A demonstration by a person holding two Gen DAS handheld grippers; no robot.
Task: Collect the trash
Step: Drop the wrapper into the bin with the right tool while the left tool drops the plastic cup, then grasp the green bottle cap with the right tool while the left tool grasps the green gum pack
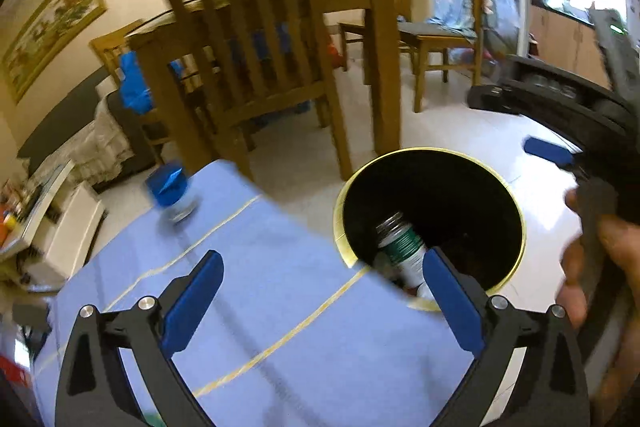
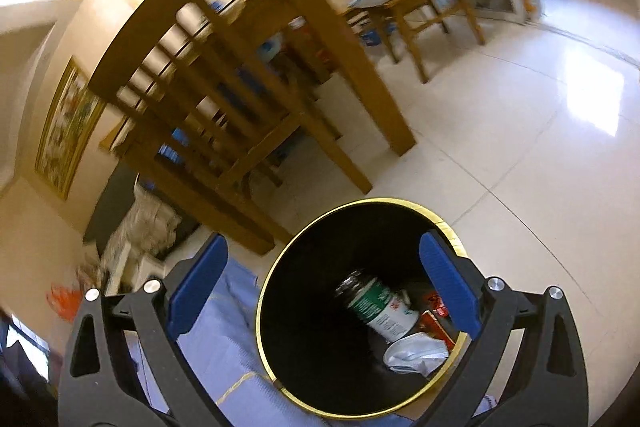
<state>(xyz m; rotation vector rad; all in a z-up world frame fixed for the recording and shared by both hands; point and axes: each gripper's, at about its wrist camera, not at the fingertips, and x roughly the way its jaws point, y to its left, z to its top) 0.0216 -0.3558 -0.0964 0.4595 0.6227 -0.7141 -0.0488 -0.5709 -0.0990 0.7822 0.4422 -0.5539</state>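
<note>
left wrist view: i have the left gripper spread wide with nothing between its blue pads, hanging over the blue tablecloth at the table's edge. just past that edge stands the black bin with its gold rim, on the pale tiled floor. inside it lies a jar with a green and white label, tilted, its threaded neck up. a blue-capped bottle stands on the cloth to the left, blurred. at the right edge a hand holds the other tool. in the right wrist view my right gripper is also wide apart and empty above the bin; the jar rests beside crumpled white paper and a red wrapper.
</note>
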